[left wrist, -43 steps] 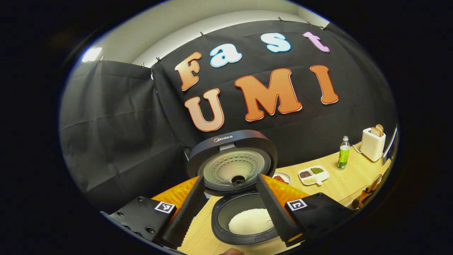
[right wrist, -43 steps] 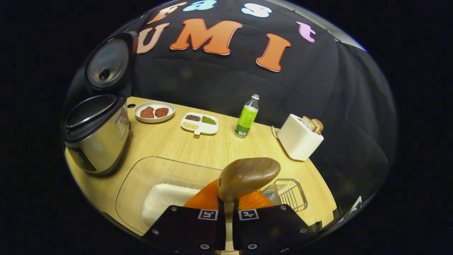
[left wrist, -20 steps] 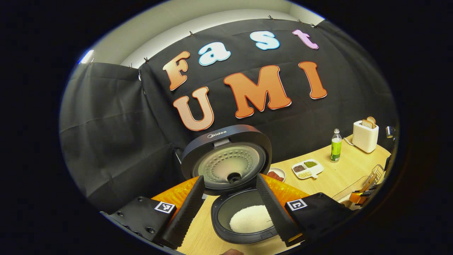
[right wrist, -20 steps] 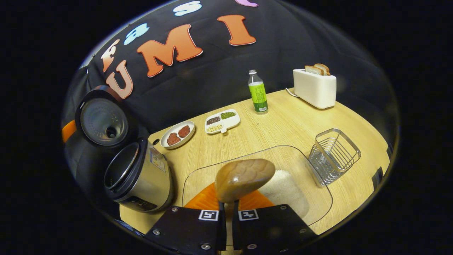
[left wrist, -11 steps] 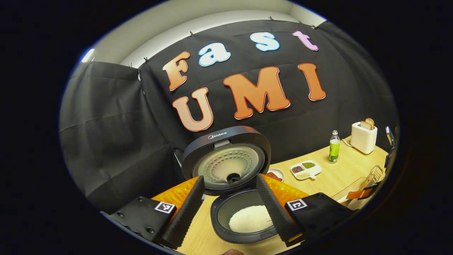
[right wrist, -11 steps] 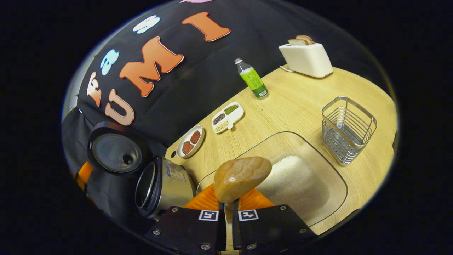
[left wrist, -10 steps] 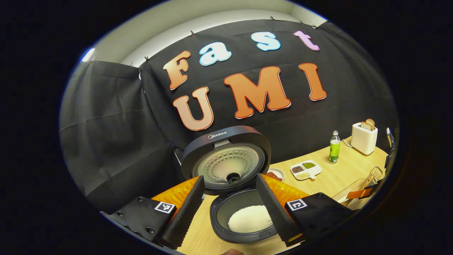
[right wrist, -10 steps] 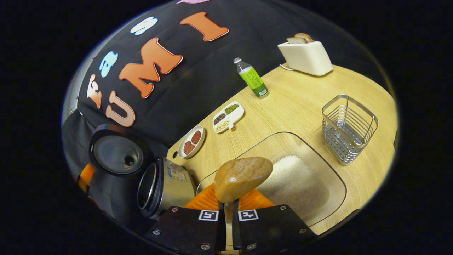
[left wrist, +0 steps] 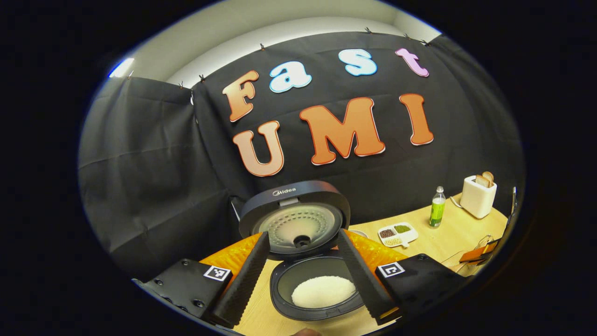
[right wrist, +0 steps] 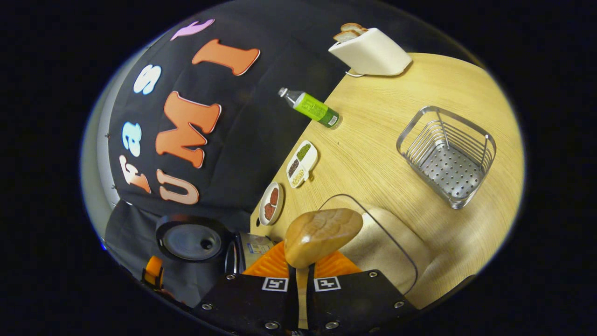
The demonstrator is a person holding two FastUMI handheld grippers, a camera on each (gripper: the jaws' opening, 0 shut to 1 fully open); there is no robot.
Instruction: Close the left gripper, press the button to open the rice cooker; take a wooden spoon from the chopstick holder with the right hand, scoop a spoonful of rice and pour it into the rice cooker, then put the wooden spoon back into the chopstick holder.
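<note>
Right gripper [right wrist: 301,280] clamped on one wooden spoon [right wrist: 322,235], bowl up, above the clear rice tray [right wrist: 396,252]. Left gripper [left wrist: 303,275] fingers spread, nothing between them, over one rice cooker [left wrist: 317,294]: lid up, rice in the pot. Farther out on the table [right wrist: 382,140]: one wire chopstick holder [right wrist: 447,156], two dishes, one bottle [right wrist: 310,106], one toaster [right wrist: 371,50]. Versus 0.5 s ago: right view is rolled further, holder nearer centre.
</note>
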